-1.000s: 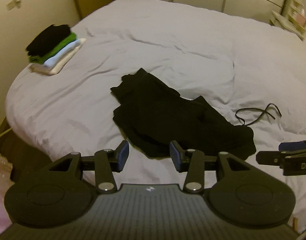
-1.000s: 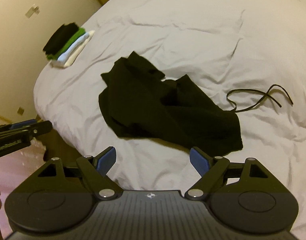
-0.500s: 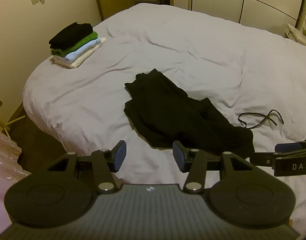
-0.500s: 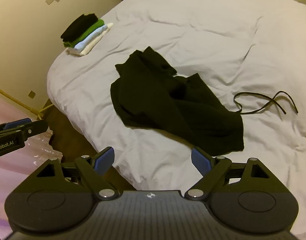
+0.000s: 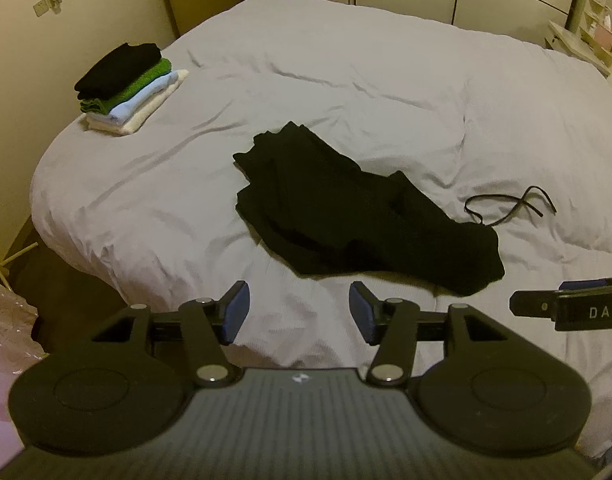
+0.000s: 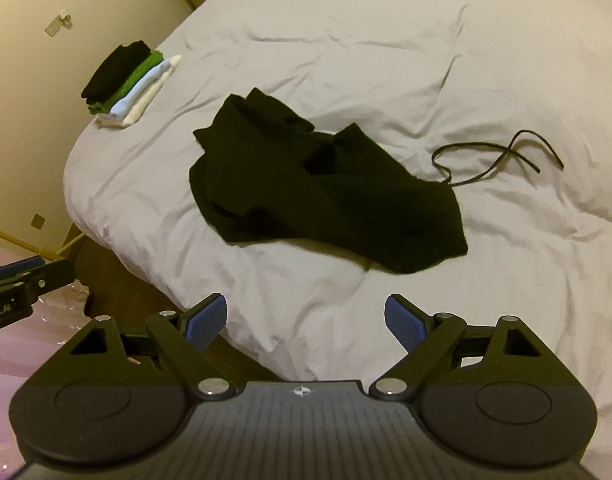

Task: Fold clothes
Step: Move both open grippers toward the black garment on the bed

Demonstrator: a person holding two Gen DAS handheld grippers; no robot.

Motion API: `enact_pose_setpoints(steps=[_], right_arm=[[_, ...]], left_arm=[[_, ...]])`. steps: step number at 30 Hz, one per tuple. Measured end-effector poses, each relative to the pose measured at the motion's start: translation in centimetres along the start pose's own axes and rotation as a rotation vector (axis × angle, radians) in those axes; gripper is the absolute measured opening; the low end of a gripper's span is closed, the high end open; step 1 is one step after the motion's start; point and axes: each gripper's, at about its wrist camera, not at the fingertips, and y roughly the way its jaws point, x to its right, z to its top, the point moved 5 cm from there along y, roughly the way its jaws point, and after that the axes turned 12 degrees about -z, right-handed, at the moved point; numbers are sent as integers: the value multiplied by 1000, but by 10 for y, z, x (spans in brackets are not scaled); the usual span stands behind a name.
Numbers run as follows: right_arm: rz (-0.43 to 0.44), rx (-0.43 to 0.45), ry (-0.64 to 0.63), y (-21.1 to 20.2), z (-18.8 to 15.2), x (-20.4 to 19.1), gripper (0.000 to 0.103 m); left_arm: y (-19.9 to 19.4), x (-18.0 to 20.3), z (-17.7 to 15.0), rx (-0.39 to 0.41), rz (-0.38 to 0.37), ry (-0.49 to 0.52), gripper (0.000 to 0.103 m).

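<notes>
in the left wrist view, the left gripper [image 5: 298, 312] is hovering over the near edge of the bed [image 5: 346, 80], its blue-padded fingers standing apart with nothing between them. the crumpled black garment [image 5: 362, 216] is lying on the white duvet, beyond the fingertips and not touching them, roughly at the middle of the bed. a thin black cord [image 5: 510, 210] is curling on the duvet just to the right of the garment, its near end meeting the garment's right edge. a stack of folded clothes [image 5: 129, 82], black on top, then green, pale blue and cream, is sitting at the bed's far left corner, well apart from the garment. the tip of the right gripper [image 5: 566, 312] is poking in at the right border, near the garment's right end.

in the right wrist view, the right gripper [image 6: 306, 320] is hanging over the bed's near edge with its fingers spread wide and holding nothing. the garment [image 6: 326, 196] is lying ahead of it, apart from the fingers. the cord [image 6: 502, 156] is trailing off the garment's right side. the folded stack [image 6: 127, 84] is resting left of the garment, near the bed's rounded corner. part of the left gripper [image 6: 25, 284] is showing at the left border, off the bed's side.
</notes>
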Motion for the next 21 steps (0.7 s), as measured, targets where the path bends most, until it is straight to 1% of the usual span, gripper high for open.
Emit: enact_pose_setpoints(steps=[6, 9, 15, 21], right_arm=[[-25, 3, 36, -3, -15, -9, 89], [-29, 9, 53, -4, -22, -13, 89], [-34, 18, 69, -5, -33, -23, 89], [-43, 19, 79, -6, -40, -26, 89]], left_arm=[[3, -11, -14, -24, -23, 17, 50], [1, -15, -19, -23, -29, 26, 50], [-6, -22, -27, -17, -38, 58, 54], [-5, -22, -31, -22, -52, 74, 55]])
